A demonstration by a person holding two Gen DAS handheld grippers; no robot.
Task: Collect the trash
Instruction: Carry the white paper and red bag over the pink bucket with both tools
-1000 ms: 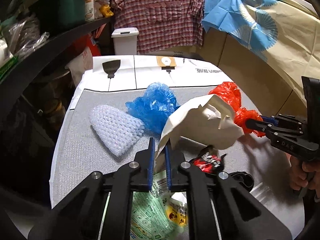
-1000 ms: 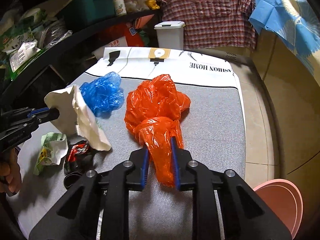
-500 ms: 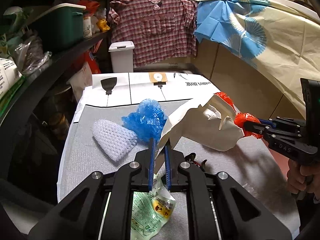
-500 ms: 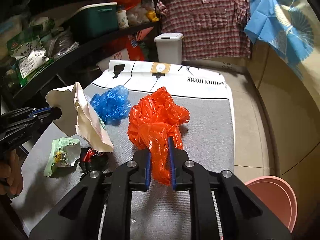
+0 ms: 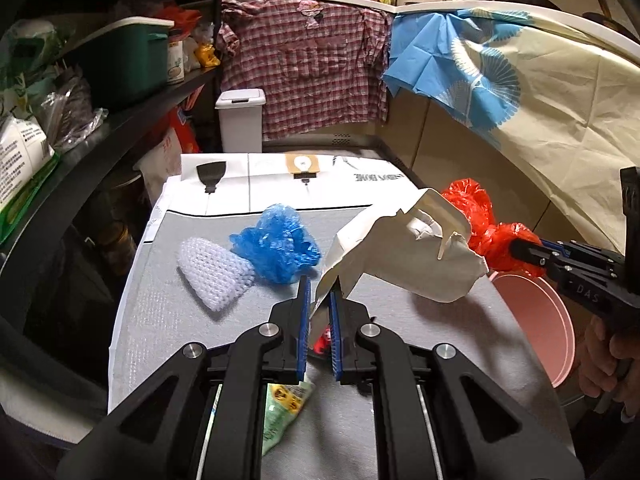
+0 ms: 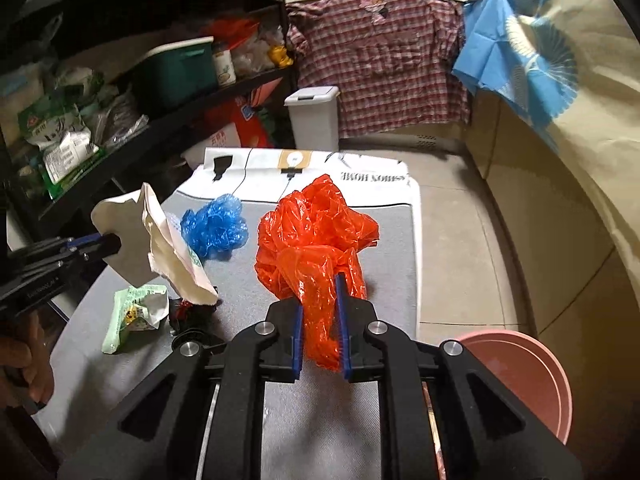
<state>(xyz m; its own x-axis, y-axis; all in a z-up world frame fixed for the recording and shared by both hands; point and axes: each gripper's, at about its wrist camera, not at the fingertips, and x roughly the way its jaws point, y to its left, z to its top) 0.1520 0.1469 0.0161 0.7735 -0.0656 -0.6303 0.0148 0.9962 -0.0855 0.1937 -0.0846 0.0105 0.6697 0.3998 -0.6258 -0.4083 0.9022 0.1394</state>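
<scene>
My left gripper [image 5: 319, 280] is shut on a torn white paper bag [image 5: 404, 256] and holds it above the grey mat; the bag also shows in the right wrist view [image 6: 160, 240]. My right gripper [image 6: 318, 280] is shut on a crumpled orange plastic bag [image 6: 316, 240], lifted off the mat; the bag also shows in the left wrist view [image 5: 480, 220]. On the mat lie a blue plastic bag [image 5: 280, 248], a white bubble-wrap piece [image 5: 216, 276], a green wrapper [image 6: 136, 312] and a red-black wrapper [image 6: 188, 308].
A pink bin [image 6: 520, 376] stands on the floor to the right of the table [image 5: 420, 344]. A white lidded bin [image 5: 240, 120] stands at the far end. Dark shelves [image 5: 100, 128] with packages run along the left. A plaid shirt and cloths hang behind.
Both grippers have risen, lifting the white paper bag and the orange bag higher off the mat. The pink bin has come into the left wrist view.
</scene>
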